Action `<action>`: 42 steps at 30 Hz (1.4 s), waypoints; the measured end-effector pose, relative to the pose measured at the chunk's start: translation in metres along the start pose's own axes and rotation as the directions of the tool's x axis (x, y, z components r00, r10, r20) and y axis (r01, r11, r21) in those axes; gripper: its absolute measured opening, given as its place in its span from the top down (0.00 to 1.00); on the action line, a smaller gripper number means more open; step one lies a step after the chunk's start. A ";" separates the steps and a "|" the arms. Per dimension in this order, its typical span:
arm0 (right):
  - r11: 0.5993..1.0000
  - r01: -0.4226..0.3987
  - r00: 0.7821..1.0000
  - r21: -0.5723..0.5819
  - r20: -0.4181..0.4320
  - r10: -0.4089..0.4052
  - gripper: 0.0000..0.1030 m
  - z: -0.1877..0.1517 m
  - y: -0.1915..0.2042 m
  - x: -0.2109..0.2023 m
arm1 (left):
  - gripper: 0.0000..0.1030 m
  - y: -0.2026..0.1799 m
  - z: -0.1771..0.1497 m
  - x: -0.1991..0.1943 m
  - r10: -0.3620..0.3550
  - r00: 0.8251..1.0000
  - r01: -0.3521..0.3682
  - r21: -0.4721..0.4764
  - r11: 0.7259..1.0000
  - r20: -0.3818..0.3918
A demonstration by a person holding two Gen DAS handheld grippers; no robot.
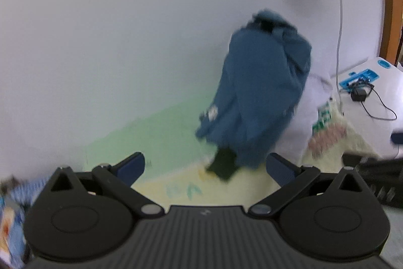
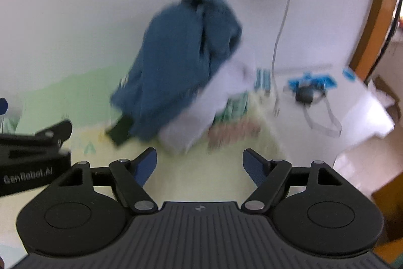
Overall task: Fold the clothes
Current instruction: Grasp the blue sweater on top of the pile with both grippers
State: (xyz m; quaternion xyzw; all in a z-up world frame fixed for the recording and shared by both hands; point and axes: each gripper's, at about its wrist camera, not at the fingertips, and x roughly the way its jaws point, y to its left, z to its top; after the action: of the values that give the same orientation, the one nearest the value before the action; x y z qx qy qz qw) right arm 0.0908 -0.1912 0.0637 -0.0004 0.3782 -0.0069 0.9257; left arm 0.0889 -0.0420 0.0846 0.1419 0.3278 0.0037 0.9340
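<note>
Blue garment heaped, unfolded

The crumpled blue fabric garment [image 2: 181, 62] lies heaped on the pale yellow-green bed [image 2: 201, 160]. Your left hand-held gripper [image 1: 205, 167] and right hand-held gripper [image 2: 199, 163] are spread, empty; seize separate edges, then spread flat.

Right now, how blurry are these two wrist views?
Left wrist view: the blue garment is soft, its edges smeared; the tongs stay sharp. Right wrist view: blur is heavier, streaking the blue garment and white cloth.

Pale wall [image 1: 126, 29] with a green lower band [image 1: 156, 135] – brown wooden door frame [image 2: 375, 24] at right – white cable [image 1: 340, 17] hanging
</note>
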 end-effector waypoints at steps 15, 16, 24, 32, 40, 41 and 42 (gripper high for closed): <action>0.997 -0.048 0.991 -0.062 0.125 0.056 0.36 0.104 -0.044 0.117 | 0.01 -0.015 0.052 0.098 0.013 0.999 -0.016 -0.067 0.998 -0.049; 0.997 -0.049 0.990 -0.066 0.129 0.058 0.38 0.108 -0.044 0.125 | 0.01 -0.017 0.052 0.102 0.011 0.999 -0.015 -0.069 0.998 -0.053; 0.999 -0.043 0.986 -0.009 0.159 0.043 0.47 0.175 -0.034 0.185 | 0.01 -0.028 0.050 0.128 -0.006 0.996 -0.001 -0.082 0.997 -0.085; 0.999 0.017 0.986 -0.034 0.166 -0.011 0.48 0.199 -0.026 0.249 | 0.01 -0.028 0.038 0.143 -0.068 0.987 0.051 -0.115 0.992 -0.146; 0.998 -0.055 0.966 0.014 0.253 0.050 0.93 0.200 -0.053 0.232 | 0.01 -0.030 0.036 0.154 -0.014 0.993 0.011 -0.029 1.000 -0.119; 0.996 -0.090 0.962 0.021 0.259 0.081 0.93 0.199 -0.058 0.225 | 0.01 -0.029 0.039 0.156 -0.028 0.993 0.023 -0.039 0.999 -0.115; 0.992 -0.126 0.956 0.025 0.269 0.115 0.93 0.198 -0.064 0.217 | 0.01 -0.028 0.041 0.158 -0.042 0.993 0.037 -0.049 0.998 -0.110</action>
State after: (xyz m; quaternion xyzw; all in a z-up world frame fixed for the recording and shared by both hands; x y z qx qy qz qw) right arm 0.3830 -0.2593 0.0533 0.0409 0.2491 0.0419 0.9667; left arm 0.2355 -0.0639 0.0117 0.1129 0.3819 0.0010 0.9173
